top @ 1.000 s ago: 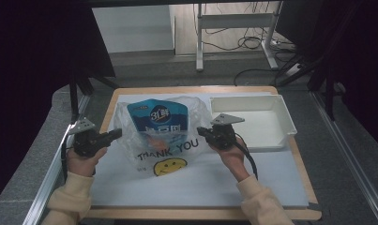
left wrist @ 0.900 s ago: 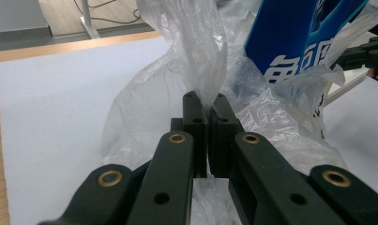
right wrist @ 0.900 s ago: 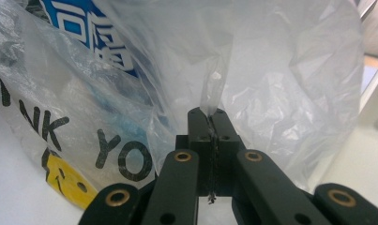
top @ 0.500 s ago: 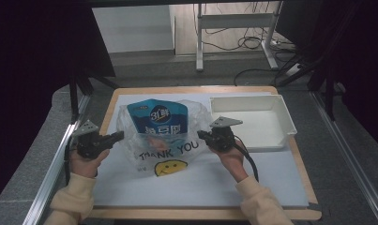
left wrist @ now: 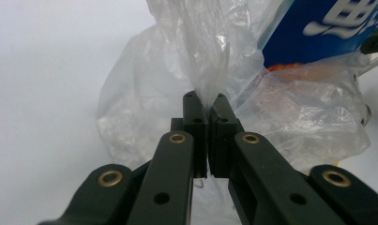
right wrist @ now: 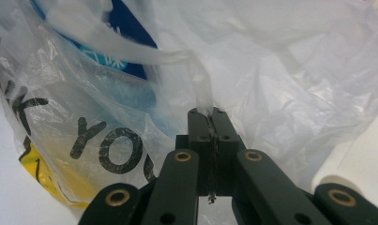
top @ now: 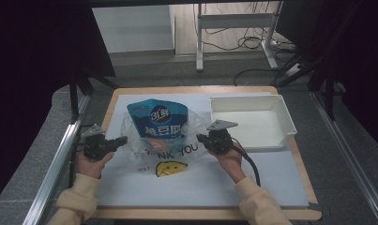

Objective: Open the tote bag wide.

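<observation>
the clear plastic bag (top: 165,147) lies on the white mat (top: 271,178) in the middle of the table, a blue pouch (top: 159,119) standing in its mouth. the left gripper (top: 115,140) is clamped on the bag's left handle (left wrist: 206,70), the right gripper (top: 201,138) on the thin right handle (right wrist: 203,93). to do this well, both should likely pull evenly and gently, so the film neither tears nor tips the pouch.

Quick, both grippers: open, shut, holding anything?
Left gripper: shut on a fold of the plastic bag.
Right gripper: shut on a handle strip of the same bag.
</observation>
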### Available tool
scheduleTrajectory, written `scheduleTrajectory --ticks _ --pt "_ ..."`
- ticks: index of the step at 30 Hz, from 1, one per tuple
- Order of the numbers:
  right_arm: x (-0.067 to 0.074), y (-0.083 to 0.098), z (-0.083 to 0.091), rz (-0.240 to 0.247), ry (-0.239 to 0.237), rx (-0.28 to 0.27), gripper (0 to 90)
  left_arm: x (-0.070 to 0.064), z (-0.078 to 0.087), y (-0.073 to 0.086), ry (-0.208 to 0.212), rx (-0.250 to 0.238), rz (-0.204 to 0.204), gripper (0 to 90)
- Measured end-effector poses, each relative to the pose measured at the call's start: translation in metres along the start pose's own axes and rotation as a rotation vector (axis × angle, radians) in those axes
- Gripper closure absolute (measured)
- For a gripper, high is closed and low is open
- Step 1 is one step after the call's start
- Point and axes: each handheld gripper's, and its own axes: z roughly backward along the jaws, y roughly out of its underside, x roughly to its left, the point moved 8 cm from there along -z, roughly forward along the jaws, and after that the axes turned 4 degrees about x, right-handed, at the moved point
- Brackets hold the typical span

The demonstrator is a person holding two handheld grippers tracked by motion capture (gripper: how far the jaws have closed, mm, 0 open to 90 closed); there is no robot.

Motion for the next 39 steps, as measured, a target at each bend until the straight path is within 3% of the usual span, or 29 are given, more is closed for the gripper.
scheduleTrajectory --ticks 14,19,27,39 --pt "0.000 0.016 -0.005 -0.002 0.003 0.046 89.0 0.003 -0.009 0.020 -0.012 0.057 -0.001 88.5" --pt "0.002 0.029 -0.008 0.022 0.021 0.097 89.0 0.003 -0.017 0.033 -0.007 0.099 0.002 88.5" --pt "-0.002 0.060 -0.014 -0.004 0.013 0.203 89.0 0.000 -0.029 0.050 -0.004 0.174 -0.011 88.5" --pt "0.001 0.072 -0.003 -0.033 -0.025 0.204 89.0 -0.003 -0.040 0.065 -0.006 0.244 -0.021 88.6"
